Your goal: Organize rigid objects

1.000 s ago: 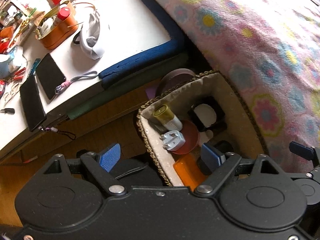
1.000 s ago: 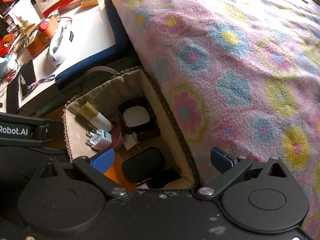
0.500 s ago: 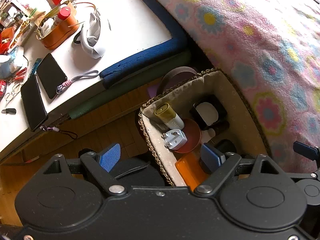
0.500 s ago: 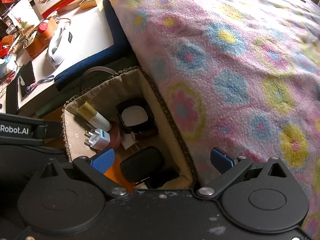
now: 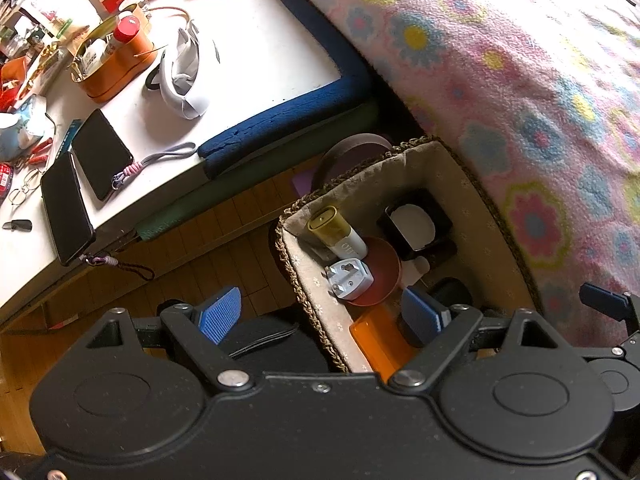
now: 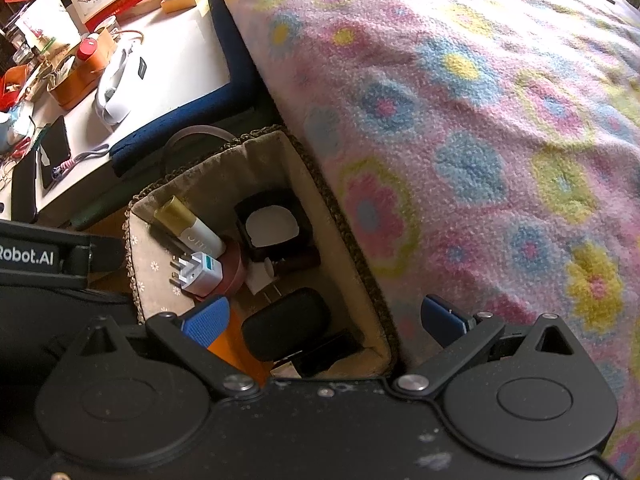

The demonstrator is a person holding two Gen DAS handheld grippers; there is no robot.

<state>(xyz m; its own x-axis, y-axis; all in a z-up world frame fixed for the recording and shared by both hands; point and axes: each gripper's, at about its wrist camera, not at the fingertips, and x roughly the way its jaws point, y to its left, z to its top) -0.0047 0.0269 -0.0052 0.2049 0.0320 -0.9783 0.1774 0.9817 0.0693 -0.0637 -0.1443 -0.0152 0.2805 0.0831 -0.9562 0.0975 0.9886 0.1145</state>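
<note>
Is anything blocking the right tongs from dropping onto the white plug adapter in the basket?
Nothing visible. The right tongs hang open above the basket, and the white plug adapter lies exposed on top, leaning on the red dish beside the gold-capped tube.

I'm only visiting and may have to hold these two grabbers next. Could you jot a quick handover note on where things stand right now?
Left gripper: open, empty, pointing down over the near edge of the basket.
Right gripper: open, empty, over the basket beside the flowered blanket.
In the basket: white plug on a red bowl, gold-capped tube, black square box, black oval case, orange piece.
Done: these items sit in the basket.
Left: phones and other things lie on the white table; whether they belong to the job I cannot tell.
</note>
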